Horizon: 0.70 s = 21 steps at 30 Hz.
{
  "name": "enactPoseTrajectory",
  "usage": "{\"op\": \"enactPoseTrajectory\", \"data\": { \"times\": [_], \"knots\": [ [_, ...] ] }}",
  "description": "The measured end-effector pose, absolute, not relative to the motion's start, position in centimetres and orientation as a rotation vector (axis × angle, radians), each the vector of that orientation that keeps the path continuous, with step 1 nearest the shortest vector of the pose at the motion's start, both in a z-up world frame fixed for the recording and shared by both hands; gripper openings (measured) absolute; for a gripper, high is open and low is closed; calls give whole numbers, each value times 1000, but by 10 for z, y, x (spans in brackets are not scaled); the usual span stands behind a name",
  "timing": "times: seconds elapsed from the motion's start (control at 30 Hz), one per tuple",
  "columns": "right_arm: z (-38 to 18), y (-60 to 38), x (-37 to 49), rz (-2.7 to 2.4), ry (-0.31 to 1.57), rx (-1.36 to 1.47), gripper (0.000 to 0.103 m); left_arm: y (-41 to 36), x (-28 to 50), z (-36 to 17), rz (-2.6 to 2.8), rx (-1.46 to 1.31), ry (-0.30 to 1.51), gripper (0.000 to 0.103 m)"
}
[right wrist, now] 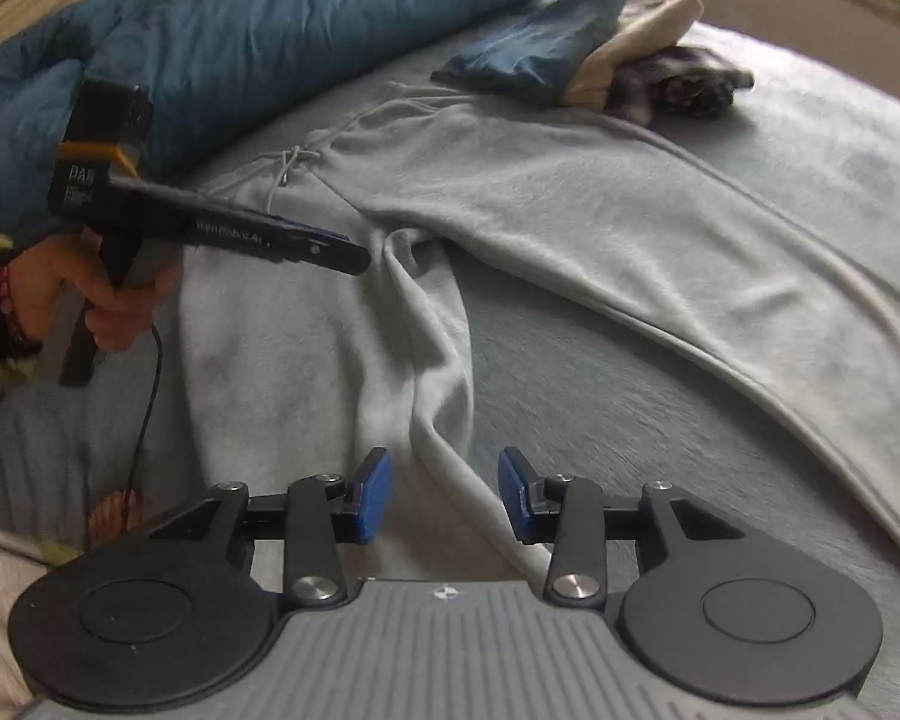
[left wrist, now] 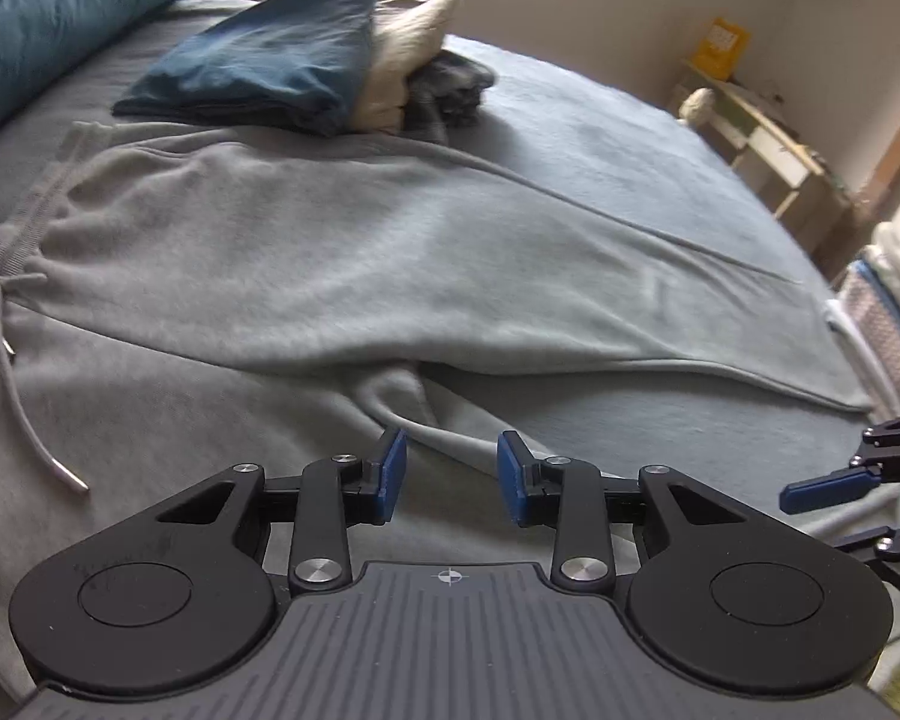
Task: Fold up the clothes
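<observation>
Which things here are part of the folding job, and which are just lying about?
Job:
- grey sweatpants, spread flat on the bed, legs apart
- left claw, open, empty
- right claw, open, over a leg's edge

Lying about:
- clothes pile: blue, cream and dark pieces
- blue duvet
- bed cover
- shelf by the wall

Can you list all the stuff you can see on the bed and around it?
sweatpants: one, light grey, spread flat across the bed, legs apart
drawstring: one, grey, at the waistband
folded clothes: one pile, dark blue, cream and dark grey, beyond the sweatpants
duvet: one, teal, bunched along the bed's far edge
bed cover: one, grey-blue, under everything
shelf unit: one, wooden, by the wall
left gripper: black, blue pads, open, empty
right gripper: black, blue pads, open, empty
hand: one, green sleeve, holding the left gripper
</observation>
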State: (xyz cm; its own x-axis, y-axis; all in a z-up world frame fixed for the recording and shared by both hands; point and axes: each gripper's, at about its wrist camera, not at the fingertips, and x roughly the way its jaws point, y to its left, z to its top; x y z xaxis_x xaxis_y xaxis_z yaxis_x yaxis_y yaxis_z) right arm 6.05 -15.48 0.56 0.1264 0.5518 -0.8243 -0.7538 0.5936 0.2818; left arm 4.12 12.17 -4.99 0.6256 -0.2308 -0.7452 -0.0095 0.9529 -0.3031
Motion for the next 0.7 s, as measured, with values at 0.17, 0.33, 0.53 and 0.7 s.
{"op": "enactPoseTrajectory", "data": {
  "times": [0.17,0.33,0.53,0.7],
  "knots": [
    [-21,-130,109,926,1254,64,45,140,51,-56,-79,-321,845,33],
    [-42,-103,145,879,1287,146,45,158,56,-62,-69,-391,815,33],
    [-78,-73,167,859,1363,131,40,157,37,-63,-128,-405,736,33],
    [-84,-61,162,936,1327,51,5,135,25,-75,-187,-339,726,33]
  ]
}}
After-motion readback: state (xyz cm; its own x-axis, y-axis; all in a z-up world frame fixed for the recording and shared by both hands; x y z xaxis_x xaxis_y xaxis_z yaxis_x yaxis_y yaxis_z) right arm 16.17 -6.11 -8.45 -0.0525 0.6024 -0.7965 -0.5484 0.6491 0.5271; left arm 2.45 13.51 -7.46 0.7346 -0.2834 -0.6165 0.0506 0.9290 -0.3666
